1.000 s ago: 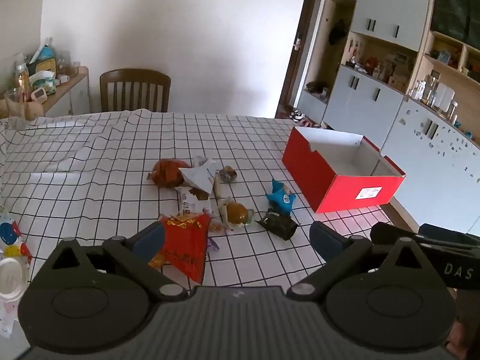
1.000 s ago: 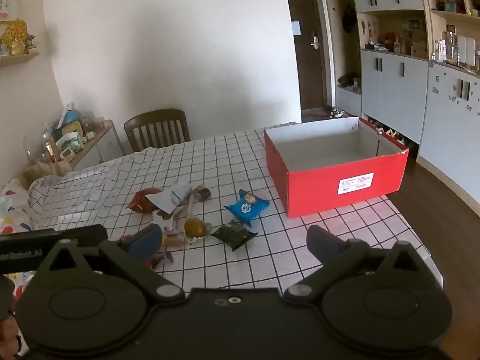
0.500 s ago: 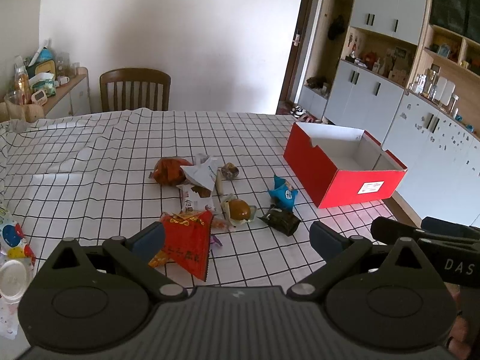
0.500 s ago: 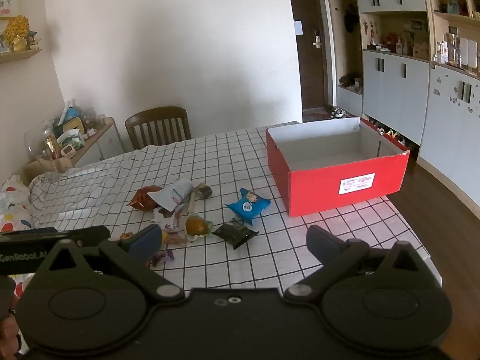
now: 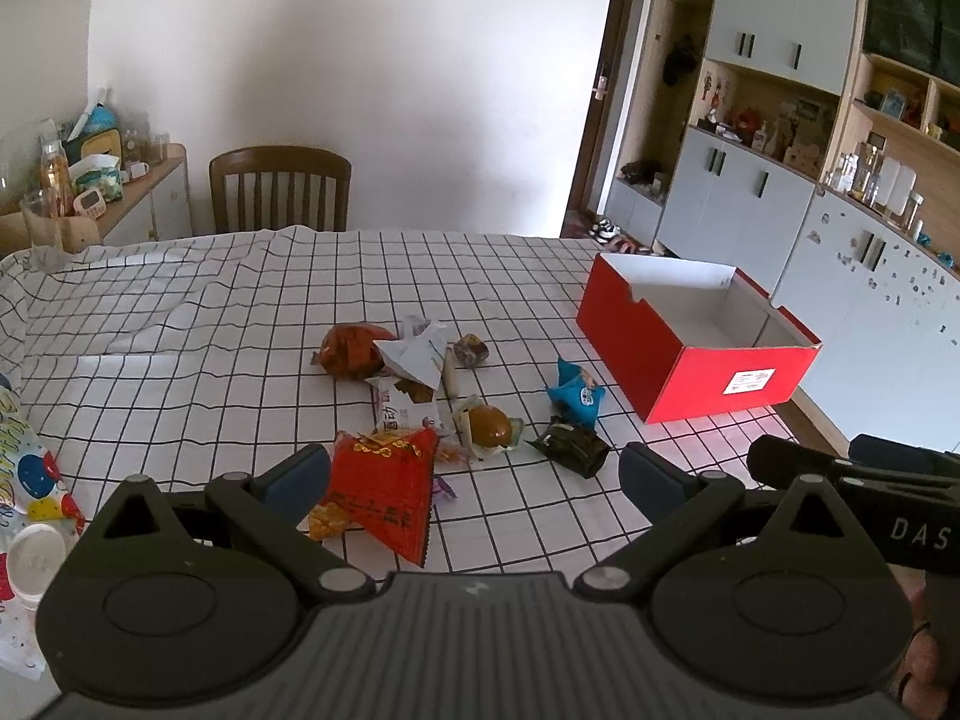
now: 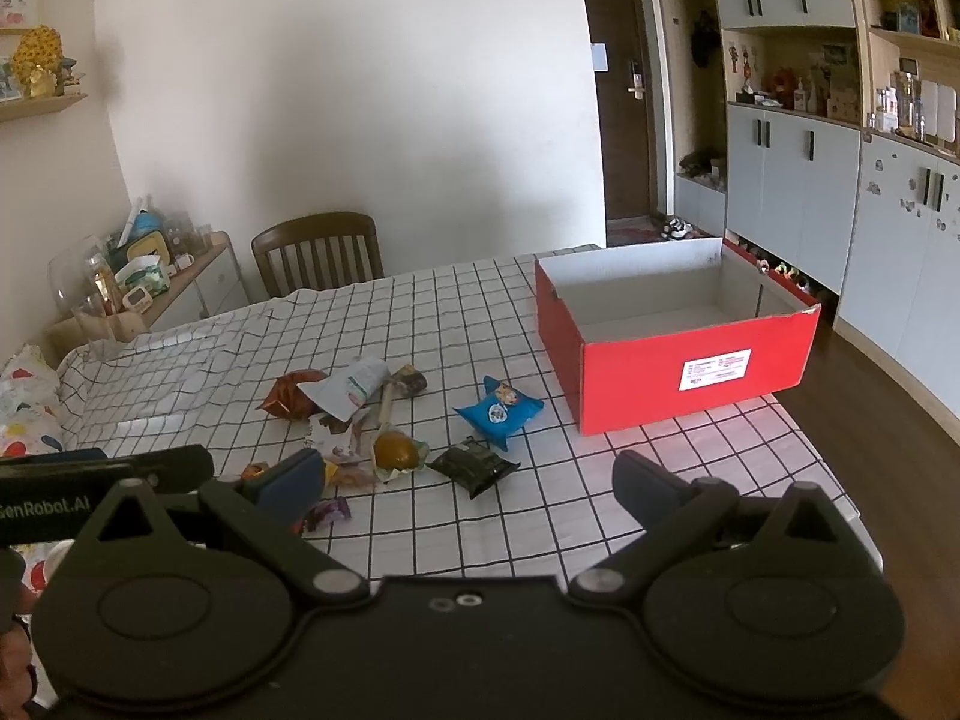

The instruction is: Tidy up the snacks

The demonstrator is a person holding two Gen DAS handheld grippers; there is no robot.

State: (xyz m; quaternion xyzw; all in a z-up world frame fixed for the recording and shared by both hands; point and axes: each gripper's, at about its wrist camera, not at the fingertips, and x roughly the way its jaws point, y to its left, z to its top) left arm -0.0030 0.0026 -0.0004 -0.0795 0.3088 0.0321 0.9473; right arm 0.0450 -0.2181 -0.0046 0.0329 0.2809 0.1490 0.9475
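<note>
Several snack packets lie in a loose pile mid-table: a red packet (image 5: 381, 495) nearest me, a round brown bun (image 5: 489, 426), a dark green packet (image 5: 570, 447), a blue packet (image 5: 576, 399), an orange bag (image 5: 348, 348) and a white pouch (image 5: 417, 354). An open red box (image 5: 690, 366) with a white inside stands to the right and looks empty. My left gripper (image 5: 474, 480) hovers open just before the red packet. My right gripper (image 6: 468, 480) hangs open above the near table edge, short of the dark green packet (image 6: 474, 468) and blue packet (image 6: 498, 411).
A black-and-white checked cloth (image 5: 180, 360) covers the table. A wooden chair (image 5: 279, 189) stands at the far side. A cluttered sideboard (image 5: 90, 180) is at the back left, grey cabinets (image 5: 750, 204) on the right. A clear cup (image 5: 36, 558) sits at the near left.
Both grippers have drawn back and risen slightly, so the snacks and box look a little farther off. Nothing on the table has moved.
</note>
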